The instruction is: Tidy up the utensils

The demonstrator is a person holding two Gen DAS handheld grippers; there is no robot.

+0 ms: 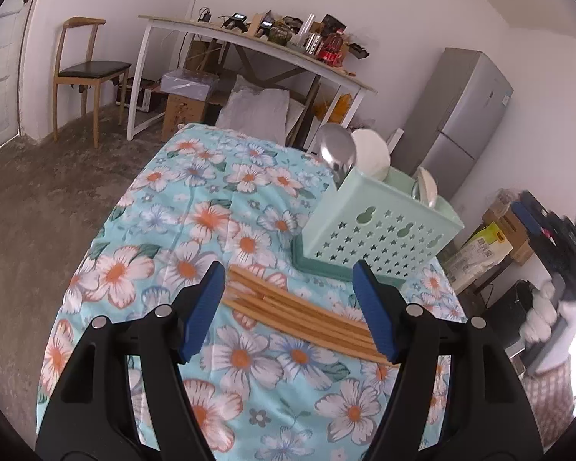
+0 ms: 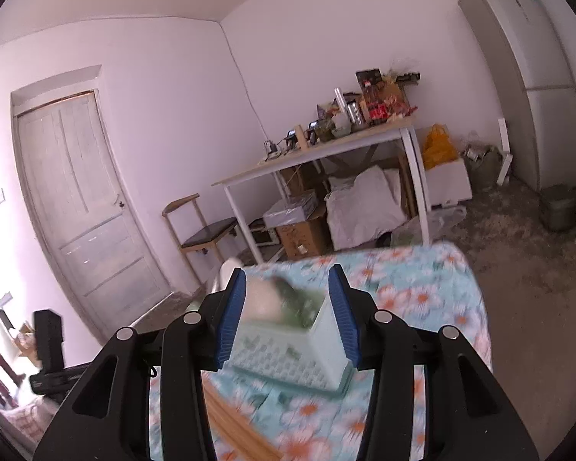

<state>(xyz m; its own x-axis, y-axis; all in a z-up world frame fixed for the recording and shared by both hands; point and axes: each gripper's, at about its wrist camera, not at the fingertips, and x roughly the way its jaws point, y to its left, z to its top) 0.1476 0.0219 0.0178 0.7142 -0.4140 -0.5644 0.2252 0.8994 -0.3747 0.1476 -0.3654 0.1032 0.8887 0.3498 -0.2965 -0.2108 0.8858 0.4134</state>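
Our left tongs (image 1: 290, 307) hang spread wide and empty above the bundle of wooden chopsticks (image 1: 303, 313), which lies flat on the floral cloth of the table (image 1: 196, 207) just in front of the mint-green utensil basket (image 1: 380, 230). Our right tongs (image 2: 288, 317) are likewise parted and hold nothing, with the blurred basket showing between them. A metal spoon (image 1: 336, 151) and white spoons (image 1: 370, 151) stand in the basket.

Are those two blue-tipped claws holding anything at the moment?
No, both are open and empty. The left gripper hovers over the chopsticks on the cloth; the right gripper frames the green basket without gripping it.
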